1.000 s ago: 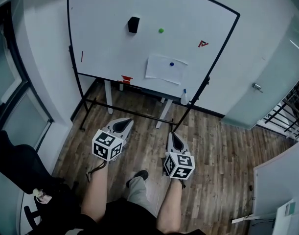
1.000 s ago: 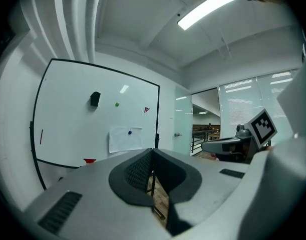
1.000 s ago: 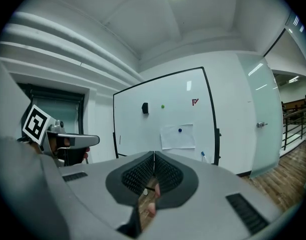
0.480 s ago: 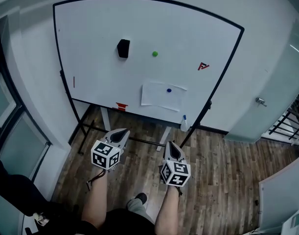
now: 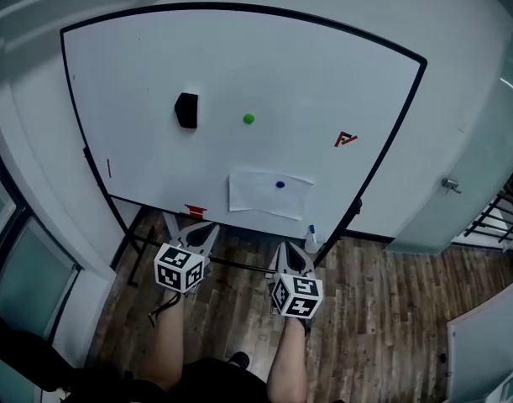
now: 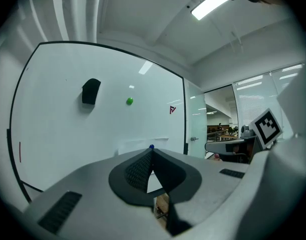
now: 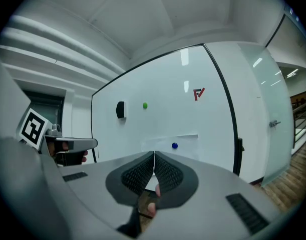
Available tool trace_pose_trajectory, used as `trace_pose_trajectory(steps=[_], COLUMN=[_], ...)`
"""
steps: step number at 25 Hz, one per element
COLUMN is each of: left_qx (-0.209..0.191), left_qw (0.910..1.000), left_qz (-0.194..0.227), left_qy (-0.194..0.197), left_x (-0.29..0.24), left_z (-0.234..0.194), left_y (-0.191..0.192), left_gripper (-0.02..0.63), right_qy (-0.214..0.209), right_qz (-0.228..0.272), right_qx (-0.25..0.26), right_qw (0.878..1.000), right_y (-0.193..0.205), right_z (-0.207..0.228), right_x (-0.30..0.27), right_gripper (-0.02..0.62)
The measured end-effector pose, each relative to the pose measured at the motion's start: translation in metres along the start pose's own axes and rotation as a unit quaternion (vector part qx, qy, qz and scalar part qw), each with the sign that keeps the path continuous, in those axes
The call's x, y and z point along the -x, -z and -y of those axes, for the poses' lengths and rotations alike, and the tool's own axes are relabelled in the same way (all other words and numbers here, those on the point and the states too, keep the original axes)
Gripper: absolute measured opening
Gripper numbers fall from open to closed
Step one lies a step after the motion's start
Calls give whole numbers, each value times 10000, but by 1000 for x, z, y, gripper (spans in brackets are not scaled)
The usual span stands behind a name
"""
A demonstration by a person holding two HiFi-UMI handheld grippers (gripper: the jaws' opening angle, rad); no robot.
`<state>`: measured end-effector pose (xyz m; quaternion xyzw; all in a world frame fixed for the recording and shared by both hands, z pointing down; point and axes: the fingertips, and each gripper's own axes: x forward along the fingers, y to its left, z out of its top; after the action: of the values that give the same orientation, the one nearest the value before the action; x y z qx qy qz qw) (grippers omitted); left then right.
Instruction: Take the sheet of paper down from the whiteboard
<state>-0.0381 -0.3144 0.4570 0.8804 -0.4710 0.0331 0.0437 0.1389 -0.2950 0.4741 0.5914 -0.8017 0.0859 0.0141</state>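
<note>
1. Looks to me like you're at the get-to-the-board stage. The left gripper (image 5: 204,232) and the right gripper (image 5: 286,250) sit low in front of you, side by side, aimed at the whiteboard (image 5: 340,74) and well short of it. Nothing's been touched yet.
2. Both sets of jaws are clenched tight on nothing. In each gripper view the pads meet with no gap and nothing sits between them.
3. The sheet of paper (image 5: 269,193) is up on the lower middle of the board. A blue magnet (image 5: 280,185) pins it near its top edge. It hangs below the green magnet (image 5: 248,118), down and to the right of the black eraser (image 5: 186,110).
4. Next move, I'd say: get right up to the board and spread at least one pair of jaws before you reach the sheet.
5. That magnet is the only thing I can see holding the sheet. Probably pinch a side or bottom edge with one gripper and pluck the magnet with the other.
6. Heads up: the sheet lies flat against the board, so getting a jaw behind an edge could be fiddly.
</note>
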Motion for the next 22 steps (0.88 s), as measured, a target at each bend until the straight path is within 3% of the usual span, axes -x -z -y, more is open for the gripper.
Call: trace_pose_trajectory(steps=[6,10,22], left_qx=[-201,132,394], left_qw=[9996,9998,9992], left_qz=[-147,-35,70], left_qy=[-147,-139,-14], left_x=[-27,-37,-70], left_z=[-13,-22,-48], left_y=[7,10,12], left_gripper=[21,21,21], right_qy=[-46,-125,14], right_qz=[-40,-110,-286], right_qx=[5,85,197], right_qw=[10000,9998,9994], right_y=[0,4,4], right_z=[13,12,24], right_x=[-33,-47,-85], right_gripper=[25,26,26])
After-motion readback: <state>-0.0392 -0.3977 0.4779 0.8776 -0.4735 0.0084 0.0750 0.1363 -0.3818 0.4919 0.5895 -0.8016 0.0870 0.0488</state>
